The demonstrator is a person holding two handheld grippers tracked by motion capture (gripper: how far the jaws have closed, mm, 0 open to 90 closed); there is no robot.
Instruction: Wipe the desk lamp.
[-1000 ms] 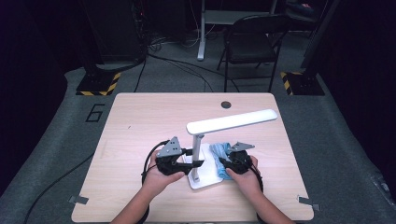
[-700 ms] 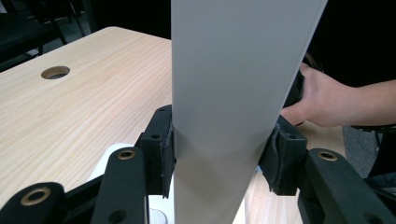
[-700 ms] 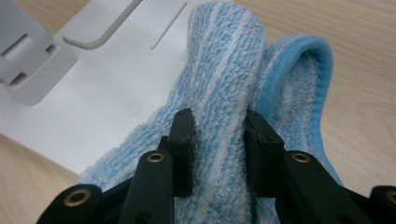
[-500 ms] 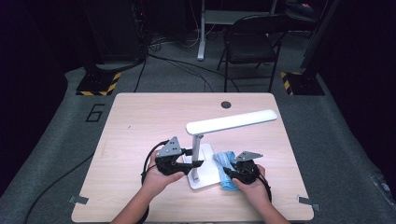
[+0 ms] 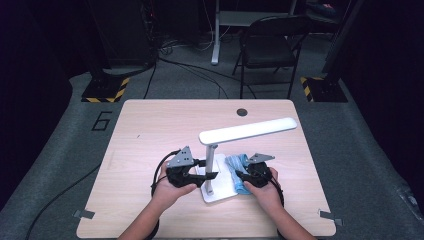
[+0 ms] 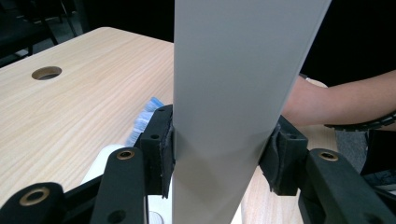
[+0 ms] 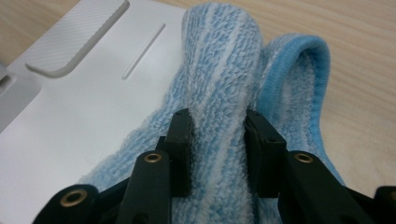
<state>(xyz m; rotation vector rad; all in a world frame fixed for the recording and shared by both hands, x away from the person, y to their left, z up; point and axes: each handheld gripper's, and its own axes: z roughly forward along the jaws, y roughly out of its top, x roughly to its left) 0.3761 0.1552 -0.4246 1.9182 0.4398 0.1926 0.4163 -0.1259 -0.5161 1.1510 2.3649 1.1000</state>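
Field notes, at the light wooden table [image 5: 150,130].

My left gripper [image 5: 186,172] has its two black jaws clamped on the flat white upright post of the desk lamp [image 5: 212,165]. In the left gripper view the post [image 6: 233,93] rises straight up between the pads, which press on its two edges; the jaws stand part-way closed, as wide as the post. Grip sits low on the post, just above the lamp's flat white rectangular base [image 5: 222,192].

My right gripper [image 5: 252,175] pinches a raised fold of the blue-and-white striped terry cloth [image 5: 237,167]. In the right gripper view the fold [image 7: 224,93] stands up between the pads, both of which dig into the pile. Jaws have just been opening a little, with the cloth between them and the pads touching it on both sides.

Cloth lies half on the right part of the lamp base [image 7: 70,116], half on the bare table beside it; its blue hemmed edge curls over on the table side.

Lamp stands upright near the front middle of the table, between my two hands. Its long white head [image 5: 247,131] reaches out to the right and away from me, above the cloth.

Round cable hole [image 5: 242,112] near the far edge of the table. A black folding chair [image 5: 265,50] stands on the grey floor beyond.
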